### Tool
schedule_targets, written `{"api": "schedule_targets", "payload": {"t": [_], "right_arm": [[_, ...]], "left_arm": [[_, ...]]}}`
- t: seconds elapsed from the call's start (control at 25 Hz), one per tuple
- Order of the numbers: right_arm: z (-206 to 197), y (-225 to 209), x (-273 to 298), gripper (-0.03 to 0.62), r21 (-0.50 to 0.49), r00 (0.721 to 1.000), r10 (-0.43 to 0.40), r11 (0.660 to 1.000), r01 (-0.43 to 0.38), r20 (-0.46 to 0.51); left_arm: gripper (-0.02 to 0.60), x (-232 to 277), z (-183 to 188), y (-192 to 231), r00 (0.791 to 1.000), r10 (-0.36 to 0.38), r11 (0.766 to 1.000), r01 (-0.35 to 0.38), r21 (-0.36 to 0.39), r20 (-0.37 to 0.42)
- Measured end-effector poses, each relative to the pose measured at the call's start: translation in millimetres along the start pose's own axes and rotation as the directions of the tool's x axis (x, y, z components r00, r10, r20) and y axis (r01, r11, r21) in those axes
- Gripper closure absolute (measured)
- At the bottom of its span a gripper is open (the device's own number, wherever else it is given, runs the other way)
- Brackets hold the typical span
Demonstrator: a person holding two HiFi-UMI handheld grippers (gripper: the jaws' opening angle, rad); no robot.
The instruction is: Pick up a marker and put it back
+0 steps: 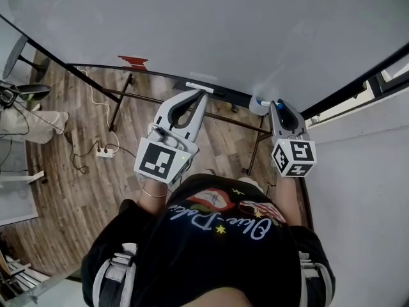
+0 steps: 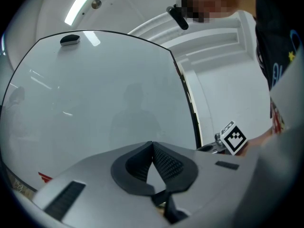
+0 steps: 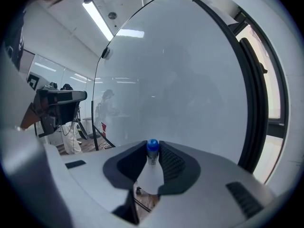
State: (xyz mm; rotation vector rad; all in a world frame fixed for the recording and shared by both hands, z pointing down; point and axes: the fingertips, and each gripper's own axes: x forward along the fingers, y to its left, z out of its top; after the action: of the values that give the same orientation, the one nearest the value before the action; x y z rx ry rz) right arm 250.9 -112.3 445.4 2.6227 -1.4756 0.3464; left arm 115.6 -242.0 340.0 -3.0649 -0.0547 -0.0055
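Observation:
A marker with a blue cap [image 3: 152, 147] and a pale body stands between the fingertips of my right gripper [image 3: 152, 145], and both pads sit against it. In the head view this marker [image 1: 262, 102] is at the whiteboard's lower edge, right at the tip of the right gripper [image 1: 275, 105]. My left gripper [image 1: 203, 94] is held a little to the left before the whiteboard [image 1: 223, 31]. Its tips meet with nothing between them in the left gripper view [image 2: 152, 145].
A black ledge [image 1: 220, 93] runs along the board's lower edge with a white marker [image 1: 199, 87] lying on it. A red mark [image 1: 133, 61] sits further left. Below are the stand's dark legs [image 1: 119, 107], a wooden floor and a power strip [image 1: 104, 151].

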Motion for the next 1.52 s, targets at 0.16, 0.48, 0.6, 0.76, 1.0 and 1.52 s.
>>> {"api": "schedule_targets", "payload": {"t": [0.16,0.48,0.6,0.76,1.0,1.52], "right_arm": [[8.4,3.3,-4.5,0.519,-0.024,1.000,0.013,1.000,-0.012,0.009],[29.7,7.9,-17.1,0.519,-0.048,0.998,0.031,0.998,-0.028,0.048],[36.8,10.2,-21.9,0.519,-0.057,0.998,0.037,0.998,-0.033,0.060],[48.9,10.4,-28.9,0.519,-0.071,0.996,0.035,0.997,-0.029,0.083],[71.1,12.2,-39.9,0.519,-0.107,0.991,0.038,0.994,-0.024,0.131],[103.0,17.2,-80.4,0.519,-0.110,0.974,0.019,0.994,0.006,0.226]], "left_arm": [[0.578,-6.2,2.3,-1.2,1.000,0.017,1.000,-0.017,0.000,0.004],[0.578,-16.6,2.5,-7.2,1.000,0.030,1.000,-0.030,0.004,0.004],[0.578,-19.7,-0.3,-10.0,1.000,0.031,1.000,-0.031,-0.003,-0.003],[0.578,-24.1,-2.6,-11.8,0.999,0.040,0.999,-0.040,-0.012,-0.011],[0.578,-31.5,-2.5,-13.4,0.999,0.049,0.999,-0.049,-0.020,-0.013],[0.578,-31.9,-3.6,-15.1,0.999,0.043,0.999,-0.044,-0.008,-0.016]]}}
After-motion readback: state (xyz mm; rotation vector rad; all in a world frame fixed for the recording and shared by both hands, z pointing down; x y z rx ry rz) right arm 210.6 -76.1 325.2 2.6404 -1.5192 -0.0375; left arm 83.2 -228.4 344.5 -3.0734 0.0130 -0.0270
